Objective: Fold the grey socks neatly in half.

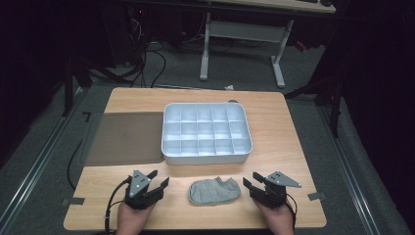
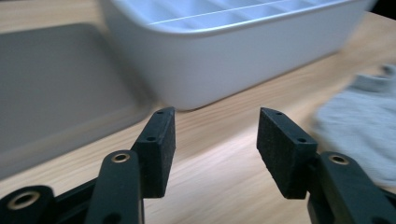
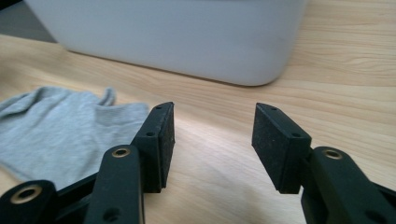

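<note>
High view is showing a grey sock (image 1: 214,191) lying flat on the wooden table (image 1: 293,147), between the left gripper (image 1: 157,182) and the right gripper (image 1: 250,179) and just in front of the white compartment tray (image 1: 169,147). Its long axis is running side to side. Both grippers are resting with jaws spread and holding nothing; the right is probably sitting slightly nearer the sock.

a dark room, grey carpet floor (image 1: 186,68), a white-legged desk (image 1: 242,30) beyond the wooden table (image 1: 274,122).
</note>
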Demonstrator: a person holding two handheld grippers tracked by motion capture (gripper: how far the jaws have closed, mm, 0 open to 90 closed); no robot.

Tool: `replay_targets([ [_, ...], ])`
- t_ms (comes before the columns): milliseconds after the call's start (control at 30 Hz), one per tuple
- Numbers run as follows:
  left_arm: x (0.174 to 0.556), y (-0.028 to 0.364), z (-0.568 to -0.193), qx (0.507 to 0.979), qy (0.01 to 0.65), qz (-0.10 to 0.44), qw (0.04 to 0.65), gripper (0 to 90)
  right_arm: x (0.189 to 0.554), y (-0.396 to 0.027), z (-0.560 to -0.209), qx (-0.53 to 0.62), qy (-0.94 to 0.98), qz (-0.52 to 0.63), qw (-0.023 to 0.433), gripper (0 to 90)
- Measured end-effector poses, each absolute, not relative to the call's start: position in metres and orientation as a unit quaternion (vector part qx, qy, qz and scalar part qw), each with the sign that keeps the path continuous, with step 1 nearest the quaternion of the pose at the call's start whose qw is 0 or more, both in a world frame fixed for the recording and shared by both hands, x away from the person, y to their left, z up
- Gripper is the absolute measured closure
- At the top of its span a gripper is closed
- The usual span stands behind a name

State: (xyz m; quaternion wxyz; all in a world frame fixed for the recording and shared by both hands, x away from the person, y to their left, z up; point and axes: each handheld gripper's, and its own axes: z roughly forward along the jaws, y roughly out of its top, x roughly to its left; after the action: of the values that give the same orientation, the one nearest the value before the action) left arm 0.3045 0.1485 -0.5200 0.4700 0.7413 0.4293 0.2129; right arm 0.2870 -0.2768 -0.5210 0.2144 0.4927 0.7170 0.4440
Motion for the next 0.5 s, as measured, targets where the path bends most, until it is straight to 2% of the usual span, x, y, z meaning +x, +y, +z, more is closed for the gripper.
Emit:
replay_targets([
  [500, 0.3115, 0.1462, -0.5236, 0.746, 0.446, 0.187, 0.458, 45.1, 0.2871, -0.2776, -0.5206, 0.487, 0.724, 0.438, 0.215, 47.2],
])
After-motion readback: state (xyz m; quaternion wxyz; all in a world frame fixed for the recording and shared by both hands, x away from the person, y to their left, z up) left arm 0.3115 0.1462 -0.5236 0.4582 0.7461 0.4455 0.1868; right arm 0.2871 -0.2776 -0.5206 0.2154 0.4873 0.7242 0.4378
